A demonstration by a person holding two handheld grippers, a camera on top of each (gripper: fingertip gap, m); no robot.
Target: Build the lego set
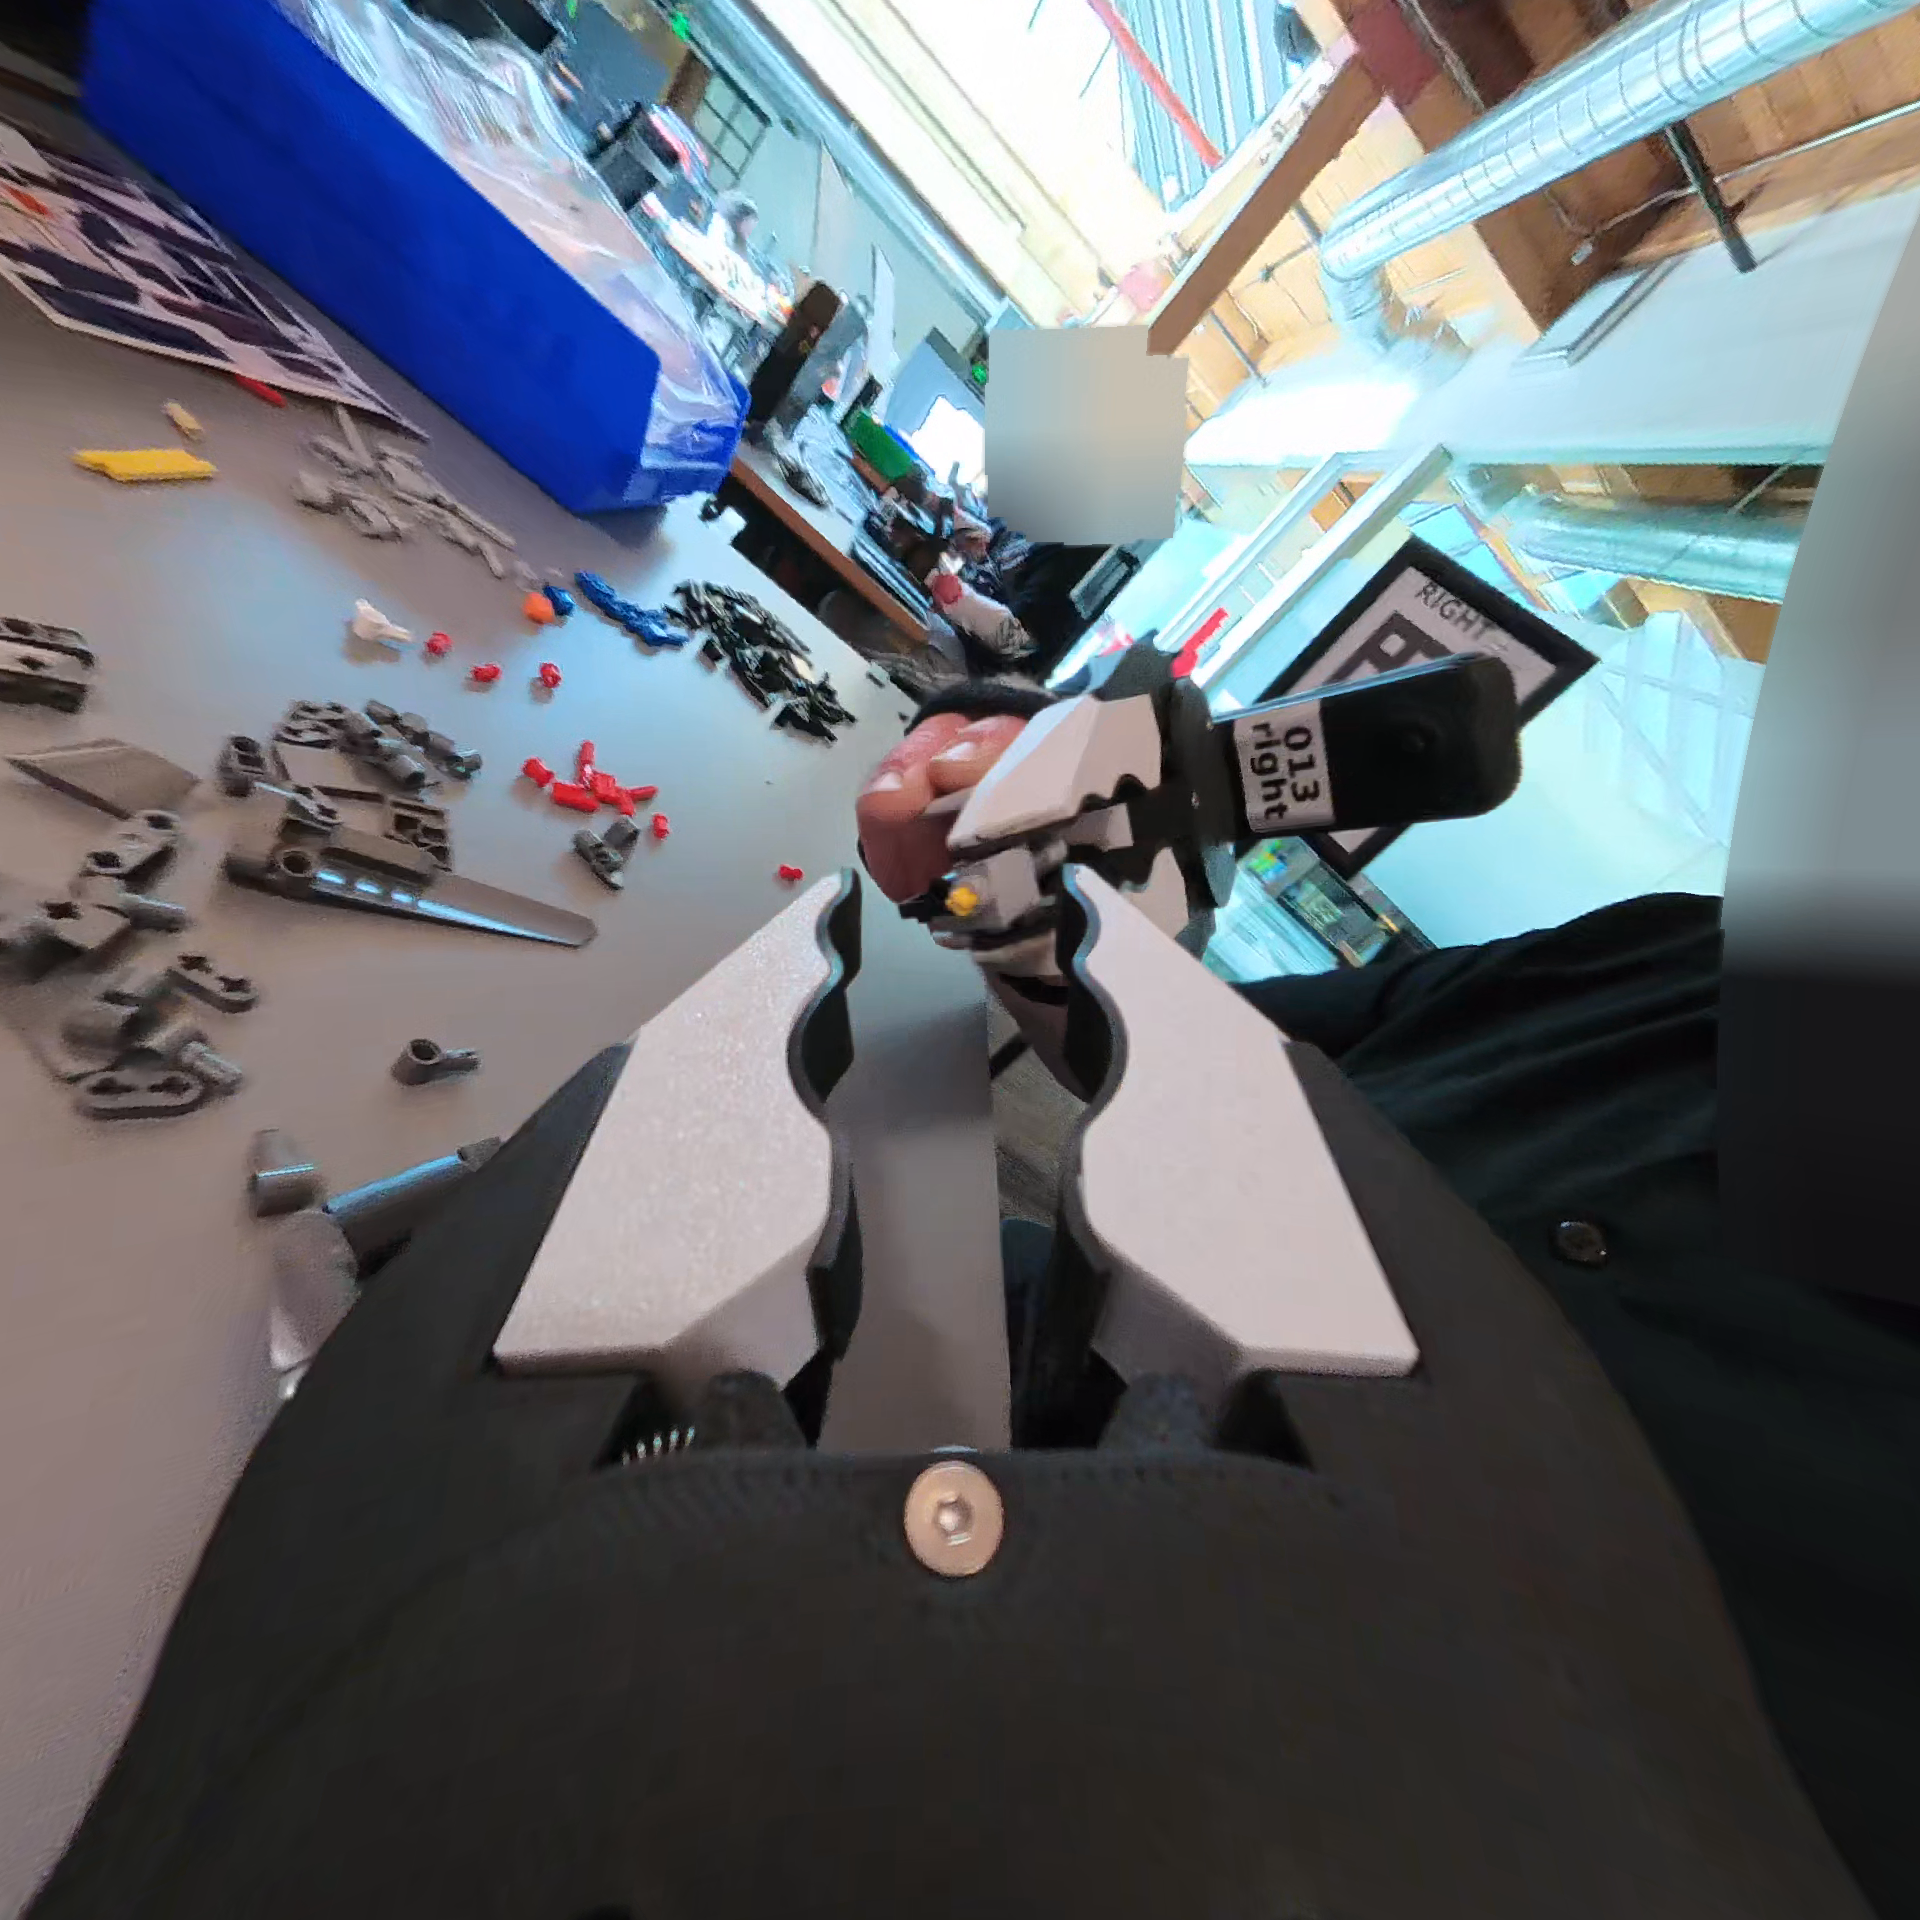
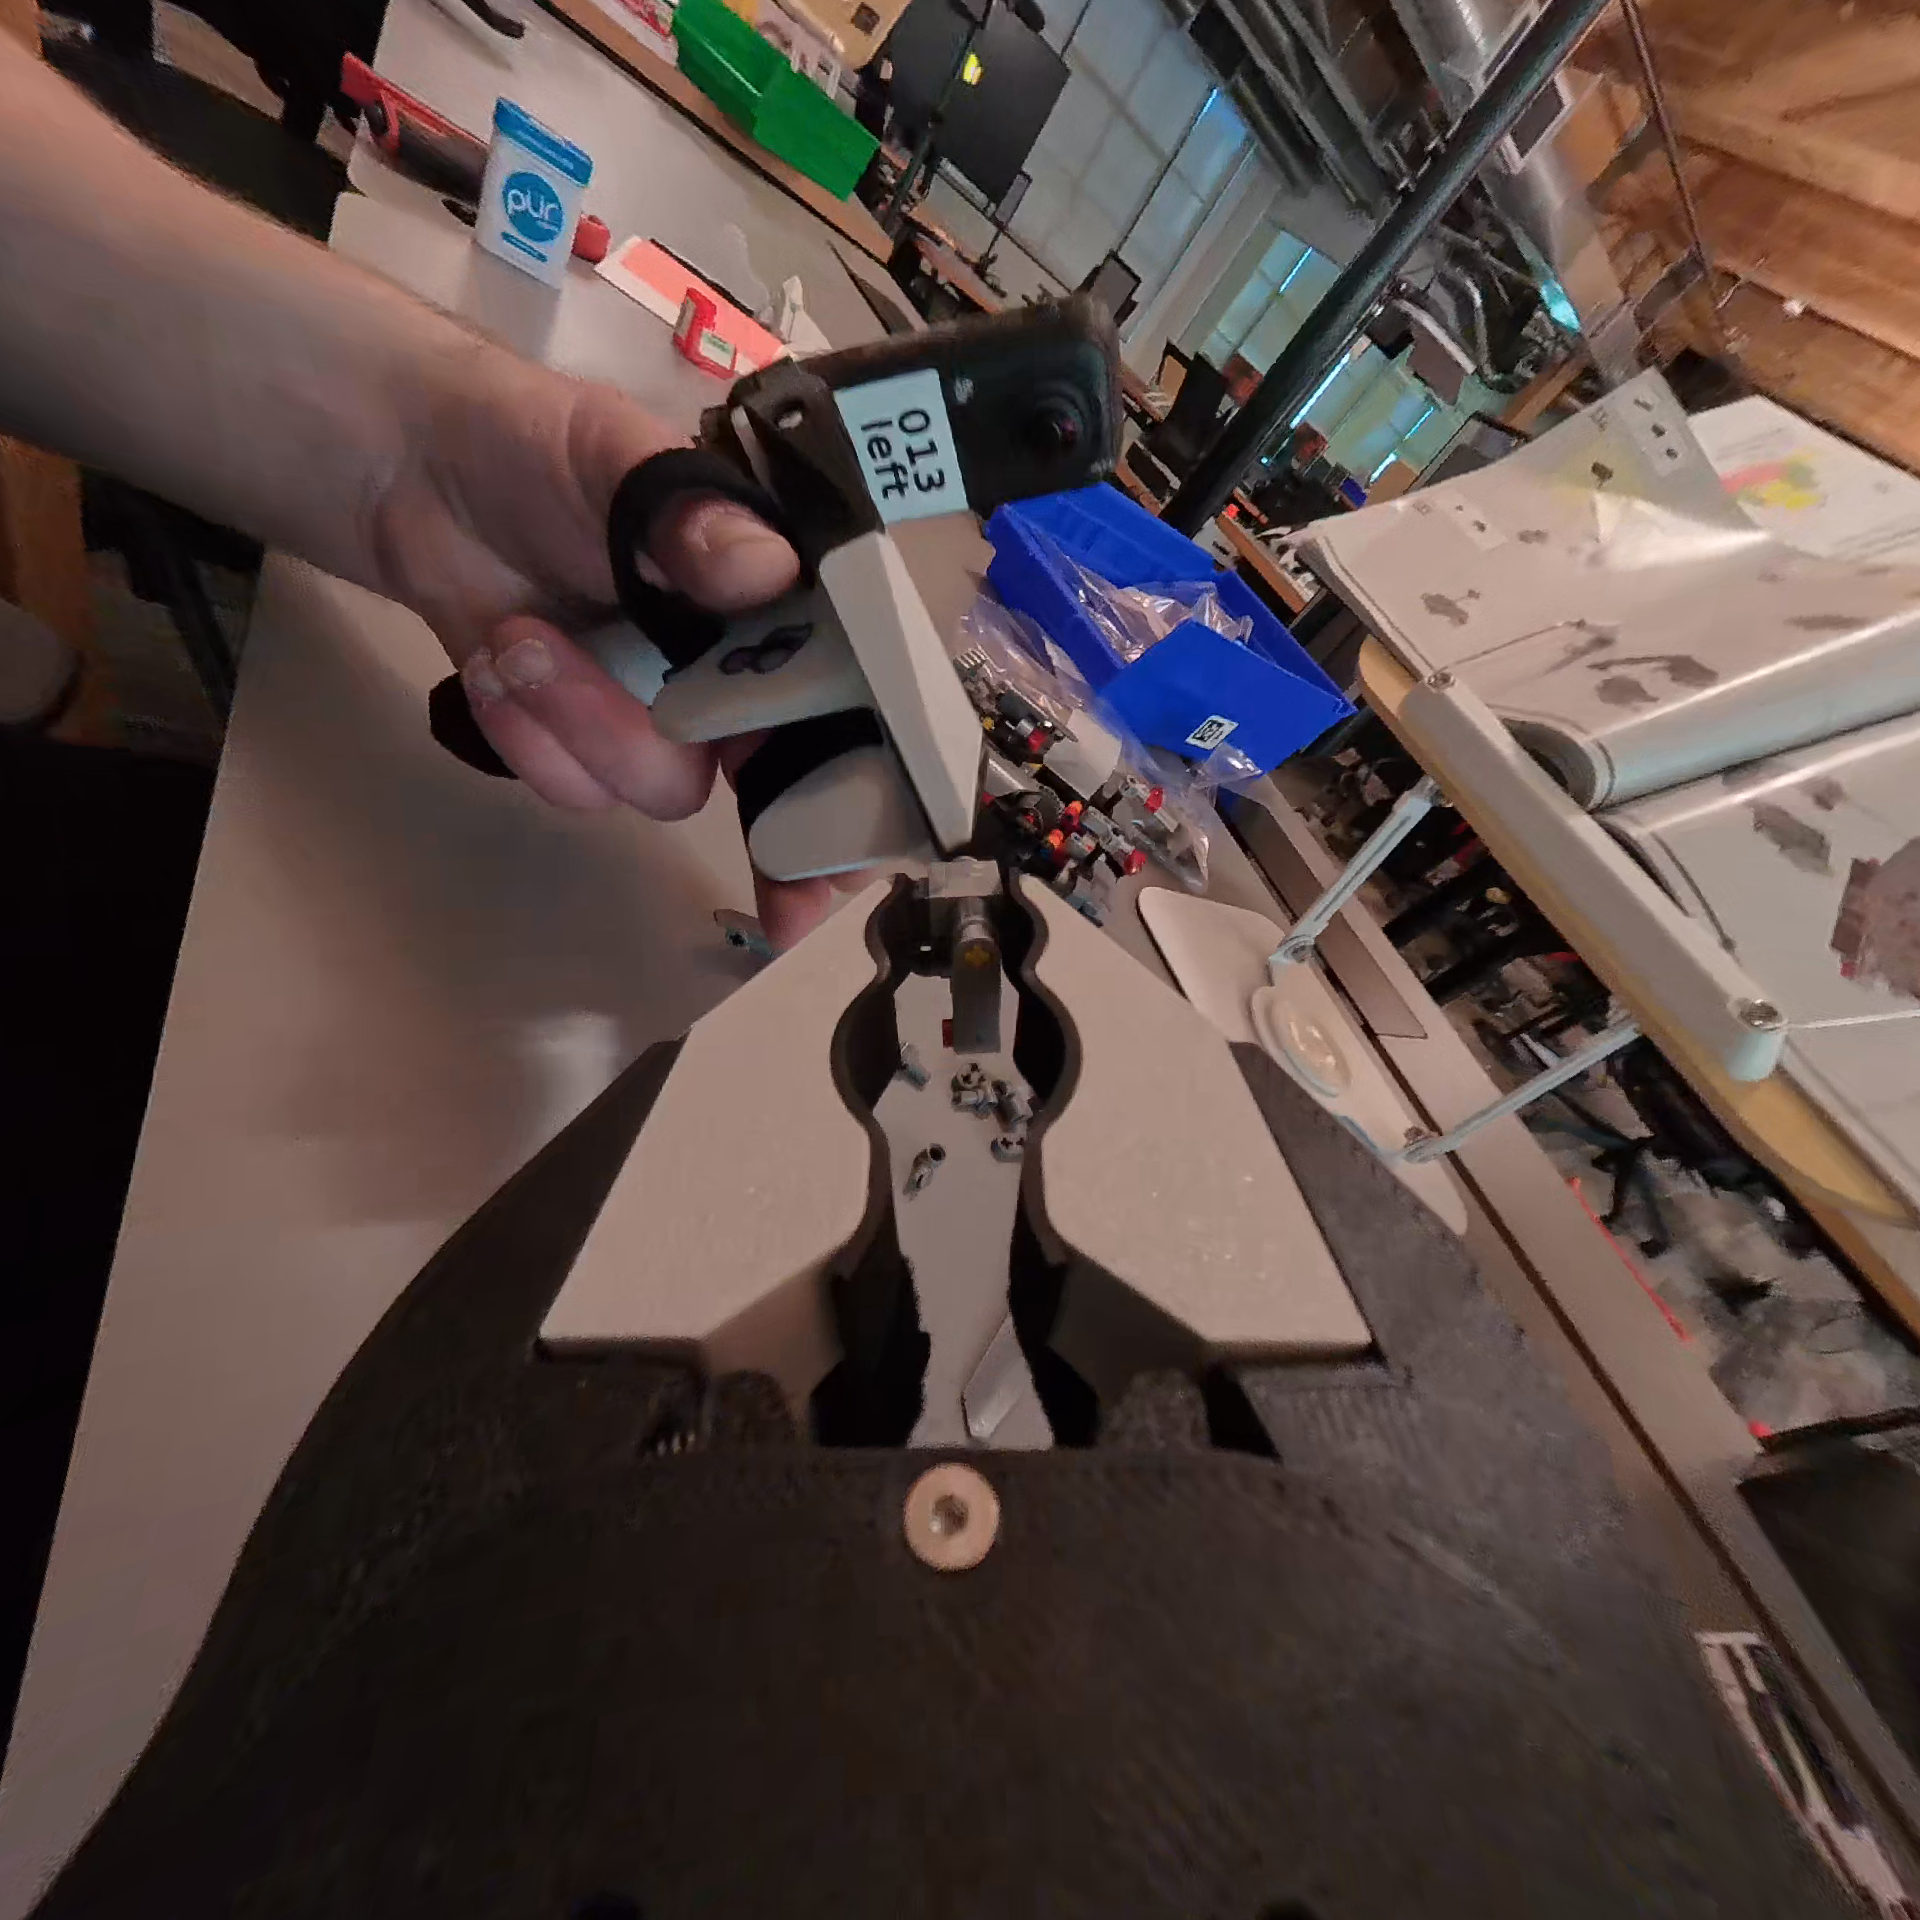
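Observation:
My right gripper [image 2: 961, 883] is shut on a small grey brick assembly [image 2: 975, 997] with a yellow axle end; its tips pinch the light grey top part. In the left wrist view the right gripper [image 1: 987, 862] shows held in a hand, with the assembly [image 1: 997, 899] at its tips. My left gripper [image 1: 961, 904] is open. Its fingers [image 1: 727, 1091] stand on either side of the assembly with a gap to it, and nothing is held. In the right wrist view the left gripper [image 2: 956, 842] shows edge-on, its tip just above the assembly.
A grey table [image 1: 156, 623] carries loose dark grey parts [image 1: 312, 831], red pins [image 1: 582, 779], a black pile [image 1: 758, 644] and a yellow piece [image 1: 145, 462]. A blue bin [image 2: 1195, 644], a bag of parts [image 2: 1091, 810] and an open booklet [image 2: 1662, 623] lie beyond. My left and right fingertips are right by each other.

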